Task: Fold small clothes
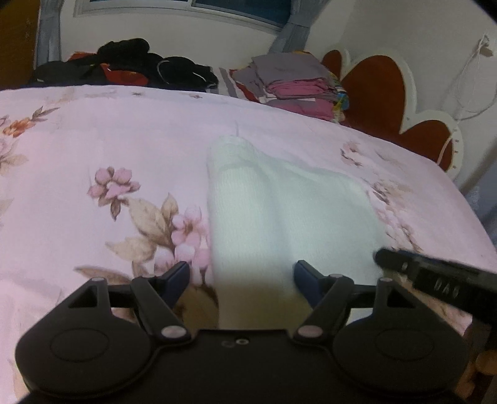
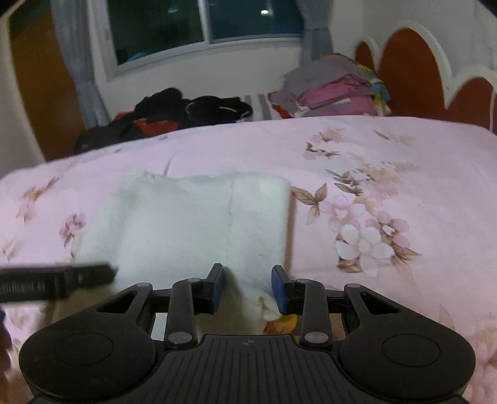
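A small white knit garment (image 1: 279, 205) lies flat on the pink floral bedspread (image 1: 93, 140), partly folded, with one long side turned over. My left gripper (image 1: 242, 276) is open, its blue-padded fingers straddling the garment's near left edge. In the right wrist view the same garment (image 2: 192, 223) lies ahead, and my right gripper (image 2: 247, 287) is open over its near right corner, fingers either side of the cloth. Each gripper shows as a dark bar in the other's view: the right one (image 1: 435, 279), the left one (image 2: 56, 279).
A pile of dark unfolded clothes (image 1: 124, 65) lies at the far edge of the bed. A stack of folded grey and pink clothes (image 1: 295, 80) sits at the back right by the red and white headboard (image 1: 388, 93). A window (image 2: 202, 21) is behind.
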Demonstrator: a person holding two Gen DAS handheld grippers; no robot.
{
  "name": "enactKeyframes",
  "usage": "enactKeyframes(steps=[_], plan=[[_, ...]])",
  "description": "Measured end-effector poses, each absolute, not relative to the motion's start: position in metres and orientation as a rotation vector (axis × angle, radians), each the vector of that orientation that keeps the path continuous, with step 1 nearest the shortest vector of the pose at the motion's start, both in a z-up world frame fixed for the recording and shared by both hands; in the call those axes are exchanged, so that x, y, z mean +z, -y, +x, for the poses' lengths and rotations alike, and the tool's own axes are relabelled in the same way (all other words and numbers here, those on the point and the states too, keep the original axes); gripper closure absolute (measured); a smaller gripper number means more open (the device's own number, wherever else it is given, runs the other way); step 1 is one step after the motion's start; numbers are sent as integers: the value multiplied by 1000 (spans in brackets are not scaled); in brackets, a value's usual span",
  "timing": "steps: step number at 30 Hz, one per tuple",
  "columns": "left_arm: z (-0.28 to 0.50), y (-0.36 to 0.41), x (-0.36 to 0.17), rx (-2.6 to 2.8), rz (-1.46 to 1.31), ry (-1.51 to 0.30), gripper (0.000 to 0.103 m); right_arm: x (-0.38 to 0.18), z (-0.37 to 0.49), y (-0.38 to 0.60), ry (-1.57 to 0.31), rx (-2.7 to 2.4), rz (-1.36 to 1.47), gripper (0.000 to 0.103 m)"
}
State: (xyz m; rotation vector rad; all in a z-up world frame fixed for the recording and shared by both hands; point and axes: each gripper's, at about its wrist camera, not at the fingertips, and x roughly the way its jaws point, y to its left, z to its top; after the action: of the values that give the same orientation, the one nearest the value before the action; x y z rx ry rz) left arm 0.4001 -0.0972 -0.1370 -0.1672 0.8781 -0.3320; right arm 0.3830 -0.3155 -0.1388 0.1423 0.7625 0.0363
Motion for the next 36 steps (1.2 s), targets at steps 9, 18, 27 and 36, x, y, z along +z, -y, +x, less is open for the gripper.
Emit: enactKeyframes(steps=[9,18,27,36], plan=[[357,92,-153,-420,-115,-905,36,-140,316,299,-831,77,141,70],[336,96,-154,-465,-96,-915,36,-154,285,305,-892,-15,118,70],[336,106,-155,-424,-92,-922,33,-157,282,298,-877,35,69,102],[331,119,-153,-382,-87,-949,33,-162,283,317,-865,45,148,102]])
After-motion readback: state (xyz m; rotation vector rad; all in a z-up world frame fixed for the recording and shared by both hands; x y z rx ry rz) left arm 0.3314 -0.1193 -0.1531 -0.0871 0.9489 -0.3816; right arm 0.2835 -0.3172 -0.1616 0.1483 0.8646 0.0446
